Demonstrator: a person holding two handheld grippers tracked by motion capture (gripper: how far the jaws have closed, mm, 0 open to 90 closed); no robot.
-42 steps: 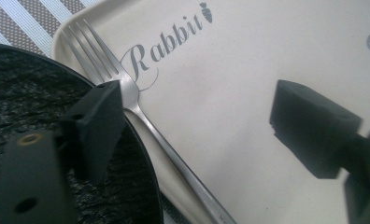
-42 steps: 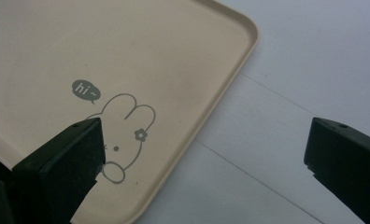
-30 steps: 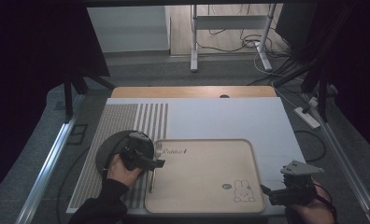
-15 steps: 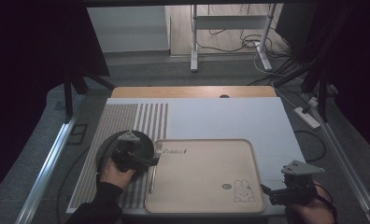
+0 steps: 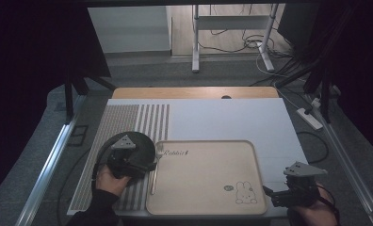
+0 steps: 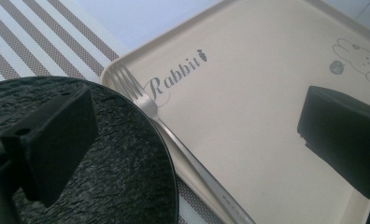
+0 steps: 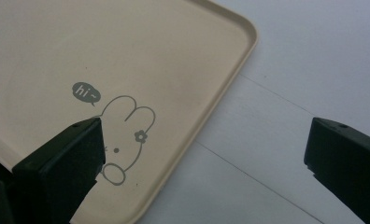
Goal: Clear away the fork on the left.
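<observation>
We hover left gripper (image 5: 144, 162) above dark plate (image 6: 127, 186), fingers (image 6: 57, 135) spread, empty; plate lies left of tray (image 5: 208, 207), fork (image 6: 174, 135) on tray's left rim touching it; plate looks stiff, heavyish, breakable; we pinch rim; right gripper (image 5: 275, 197) released.

The high view was dim, dark at its edges; both gripper views were bright, their near jaws blurred.

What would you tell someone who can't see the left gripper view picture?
The left gripper hangs open over a black plate and a beige tray printed "Rabbit". A silver fork lies along the tray's edge, beside the plate.
</observation>
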